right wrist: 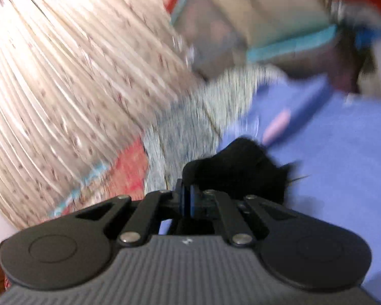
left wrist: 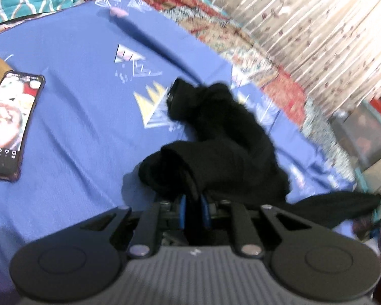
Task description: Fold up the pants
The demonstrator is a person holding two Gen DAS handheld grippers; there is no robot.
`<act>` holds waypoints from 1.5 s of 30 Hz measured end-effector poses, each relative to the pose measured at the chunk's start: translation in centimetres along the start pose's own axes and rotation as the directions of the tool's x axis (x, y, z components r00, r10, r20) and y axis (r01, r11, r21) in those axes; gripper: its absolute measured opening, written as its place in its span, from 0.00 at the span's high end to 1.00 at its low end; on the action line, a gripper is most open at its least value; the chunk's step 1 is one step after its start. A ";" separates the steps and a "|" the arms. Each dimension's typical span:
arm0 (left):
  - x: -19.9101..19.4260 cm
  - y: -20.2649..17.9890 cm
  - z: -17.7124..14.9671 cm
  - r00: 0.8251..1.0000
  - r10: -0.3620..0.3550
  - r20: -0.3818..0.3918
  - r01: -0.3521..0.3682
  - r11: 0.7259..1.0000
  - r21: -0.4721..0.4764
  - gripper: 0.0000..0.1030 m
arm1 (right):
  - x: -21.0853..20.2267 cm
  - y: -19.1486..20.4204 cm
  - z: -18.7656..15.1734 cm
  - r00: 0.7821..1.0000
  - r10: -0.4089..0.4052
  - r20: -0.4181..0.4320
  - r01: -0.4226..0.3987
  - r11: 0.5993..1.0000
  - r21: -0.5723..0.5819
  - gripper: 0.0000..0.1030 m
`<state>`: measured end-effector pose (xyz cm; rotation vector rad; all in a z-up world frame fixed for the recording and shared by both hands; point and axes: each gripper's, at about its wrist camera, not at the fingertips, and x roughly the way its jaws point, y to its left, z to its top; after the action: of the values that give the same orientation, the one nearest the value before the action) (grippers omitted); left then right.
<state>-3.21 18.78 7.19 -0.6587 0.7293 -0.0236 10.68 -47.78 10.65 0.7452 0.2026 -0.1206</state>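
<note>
blue bedsheet (left wrist: 76,127) bears crumpled black pants (left wrist: 221,139) stretching away, rightward.

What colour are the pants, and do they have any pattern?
Plain black pants, with no visible pattern; the left wrist view shows them best, bunched on the blue sheet.

showing on count: one pair of black pants (left wrist: 223,137), one phone (left wrist: 10,124), one blue printed bedsheet (left wrist: 83,106), one pleated curtain (left wrist: 317,25), two grippers in use, namely left gripper (left wrist: 193,203) and right gripper (right wrist: 190,198).
</note>
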 end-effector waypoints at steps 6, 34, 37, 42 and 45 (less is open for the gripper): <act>-0.4 -0.6 -0.2 0.997 0.054 -0.050 -0.053 0.999 0.009 0.89 | -2.2 1.1 1.6 0.965 -0.254 -0.060 0.246 0.962 -0.120 0.81; 0.2 -0.5 -0.8 0.989 0.084 -0.119 -0.089 0.995 -0.041 0.89 | 0.4 -13.5 -5.0 0.857 -0.444 -0.261 0.408 0.895 -0.182 0.29; 0.0 -1.1 -0.1 0.991 0.084 -0.104 -0.088 0.995 -0.037 0.90 | 3.1 -13.4 -7.0 0.812 -0.468 -0.349 0.396 0.881 -0.260 0.72; -2.5 -2.8 3.3 1.000 0.015 -0.005 -0.016 0.999 -0.041 0.90 | 0.4 -10.1 -0.4 0.944 -0.256 -0.208 0.251 0.967 -0.053 0.80; -3.9 -3.7 3.7 1.000 0.001 0.015 -0.001 1.000 -0.013 0.90 | -4.3 -9.8 3.7 0.995 -0.068 -0.077 0.078 0.989 0.126 0.80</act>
<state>-3.02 18.80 13.72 -0.6699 0.7158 -0.0132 5.23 -57.32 7.84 0.8722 0.2933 -0.1778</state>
